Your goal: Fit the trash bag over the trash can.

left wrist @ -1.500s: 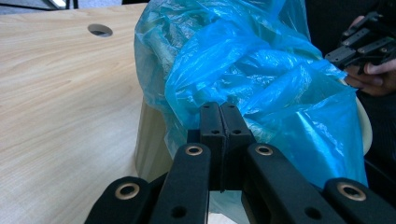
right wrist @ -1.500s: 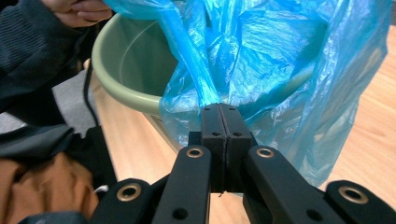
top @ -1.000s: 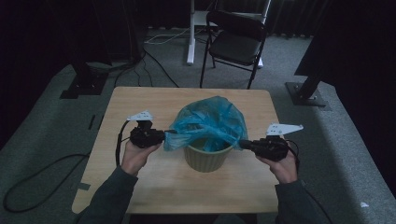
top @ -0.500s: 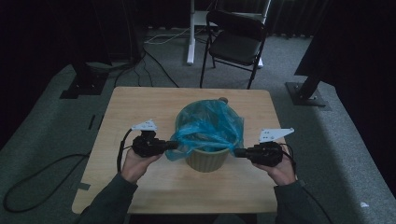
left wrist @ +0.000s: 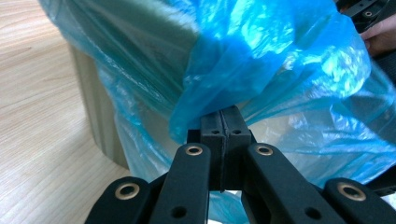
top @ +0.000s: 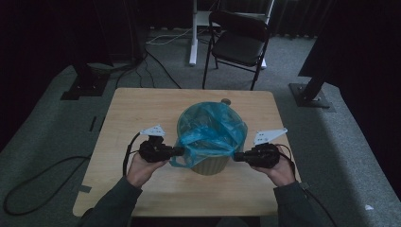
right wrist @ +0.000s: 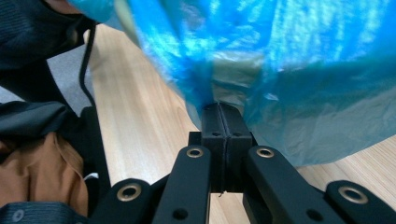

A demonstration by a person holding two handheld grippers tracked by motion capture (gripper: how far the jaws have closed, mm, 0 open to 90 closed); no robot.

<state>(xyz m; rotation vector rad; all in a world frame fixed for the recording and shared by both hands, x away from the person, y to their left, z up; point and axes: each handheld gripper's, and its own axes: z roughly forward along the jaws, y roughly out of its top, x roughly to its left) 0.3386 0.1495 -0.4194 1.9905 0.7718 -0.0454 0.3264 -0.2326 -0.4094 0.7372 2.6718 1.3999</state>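
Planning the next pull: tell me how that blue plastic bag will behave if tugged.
Likely floppy: the blue plastic bag creases and drapes over the bin. Probably light and tear-prone; it looks thin and see-through where the left gripper pinches it.

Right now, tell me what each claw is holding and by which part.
Both hold the blue plastic bag lining the bin: the left claw is shut on the film at its left edge, the right claw on the film at its right edge.

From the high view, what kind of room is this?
Probably a recording studio or lab corner, not a home: dark curtains behind, one wooden table on grey carpet, cables trailing across the floor, and a folding chair by a stand's white leg.
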